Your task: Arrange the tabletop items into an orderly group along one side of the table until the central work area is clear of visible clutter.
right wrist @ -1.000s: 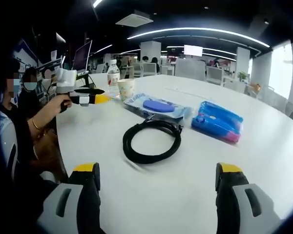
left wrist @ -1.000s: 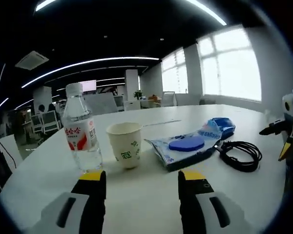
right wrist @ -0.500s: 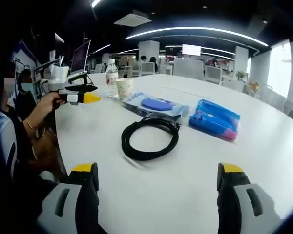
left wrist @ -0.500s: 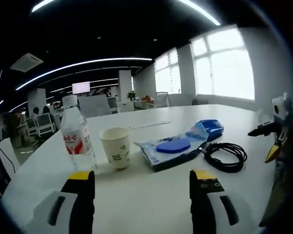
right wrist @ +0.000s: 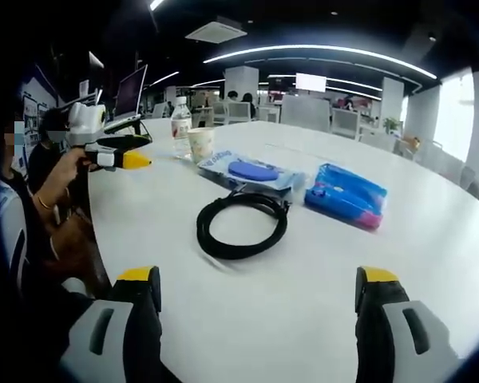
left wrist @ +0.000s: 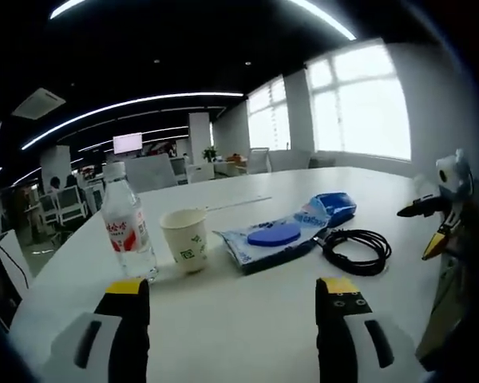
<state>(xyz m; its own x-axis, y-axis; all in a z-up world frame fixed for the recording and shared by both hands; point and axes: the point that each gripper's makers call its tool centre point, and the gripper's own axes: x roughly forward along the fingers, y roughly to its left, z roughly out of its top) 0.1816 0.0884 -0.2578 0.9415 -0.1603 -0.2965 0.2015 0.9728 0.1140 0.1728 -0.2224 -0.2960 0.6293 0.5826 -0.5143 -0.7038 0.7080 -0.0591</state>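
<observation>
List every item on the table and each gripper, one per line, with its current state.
Water bottle: upright, capped.
Paper cup: upright, open top, beside the bottle.
Wipes pack: lying flat, blue lid shut.
Black cable: coiled, lying flat.
Blue pouch: lying flat on the table.
Left gripper: open, holding nothing, above the table.
Right gripper: open, holding nothing, above the table.

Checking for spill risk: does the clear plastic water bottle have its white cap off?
No, the clear plastic water bottle stands upright beside the paper cup with its white cap on.
</observation>
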